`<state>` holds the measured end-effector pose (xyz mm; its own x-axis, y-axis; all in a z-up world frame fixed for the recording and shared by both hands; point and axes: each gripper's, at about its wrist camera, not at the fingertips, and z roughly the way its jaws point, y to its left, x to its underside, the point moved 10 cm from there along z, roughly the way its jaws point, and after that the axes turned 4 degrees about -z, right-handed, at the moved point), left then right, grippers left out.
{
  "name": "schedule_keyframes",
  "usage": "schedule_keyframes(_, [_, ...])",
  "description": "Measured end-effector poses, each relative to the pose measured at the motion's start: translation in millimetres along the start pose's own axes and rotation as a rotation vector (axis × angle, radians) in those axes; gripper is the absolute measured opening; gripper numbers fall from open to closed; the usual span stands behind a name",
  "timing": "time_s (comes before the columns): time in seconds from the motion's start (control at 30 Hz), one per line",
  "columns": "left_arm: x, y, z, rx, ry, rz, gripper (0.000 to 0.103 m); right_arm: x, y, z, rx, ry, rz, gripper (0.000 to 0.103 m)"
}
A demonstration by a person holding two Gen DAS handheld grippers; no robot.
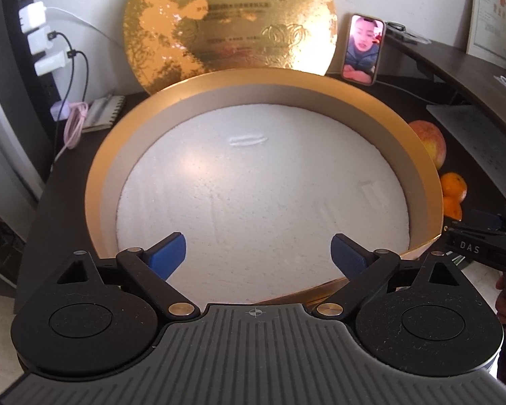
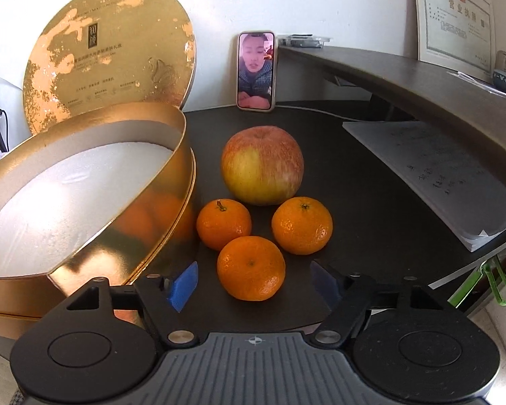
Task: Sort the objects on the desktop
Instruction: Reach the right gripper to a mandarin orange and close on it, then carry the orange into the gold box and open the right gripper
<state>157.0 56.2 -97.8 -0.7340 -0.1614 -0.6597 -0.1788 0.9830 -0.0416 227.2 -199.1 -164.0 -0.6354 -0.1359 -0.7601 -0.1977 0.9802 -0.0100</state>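
Observation:
A round gold box [image 1: 431, 182] with a white foam floor fills the left wrist view; nothing lies in it. My left gripper [image 1: 259, 253] hangs open over its near rim with nothing between the blue pads. In the right wrist view the same gold box [image 2: 172, 182] stands at left. Beside it on the dark desk sit an apple [image 2: 262, 165] and three tangerines: one at left [image 2: 223, 224], one at right [image 2: 302, 225], one nearest [image 2: 251, 268]. My right gripper [image 2: 253, 285] is open, its pads on either side of the nearest tangerine without touching it.
The box's gold lid [image 2: 108, 54] leans against the wall behind it. A phone [image 2: 255, 71] with a lit screen stands upright at the back. A stack of papers [image 2: 438, 175] lies at right under a curved shelf [image 2: 421, 81]. Chargers and cables [image 1: 47, 47] sit at far left.

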Motion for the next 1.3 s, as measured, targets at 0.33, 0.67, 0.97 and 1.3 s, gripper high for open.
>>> schedule_keyframes(0.33, [3.8, -1.8, 1.3, 0.008, 0.018, -0.001, 0.097, 1.5, -2.3, 13.0, 0.004, 0.027, 0.024, 0.051])
schedule_keyframes(0.67, [5.2, 2.0, -9.2, 0.025, 0.0, 0.015, 0.097, -15.3, -1.2, -22.8, 0.039, -0.006, 0.037, 0.046])
schedule_keyframes(0.97, [-29.2, 69.9, -56.2, -0.066, -0.149, -0.084, 0.099, -111.7, 77.8, -113.3, -0.113, -0.265, -0.101, 0.046])
schedule_keyframes(1.3, [21.8, 151.1, -58.1, -0.176, -0.069, -0.217, 0.1, -63.8, 226.0, -41.3, -0.388, 0.047, -0.337, 0.046])
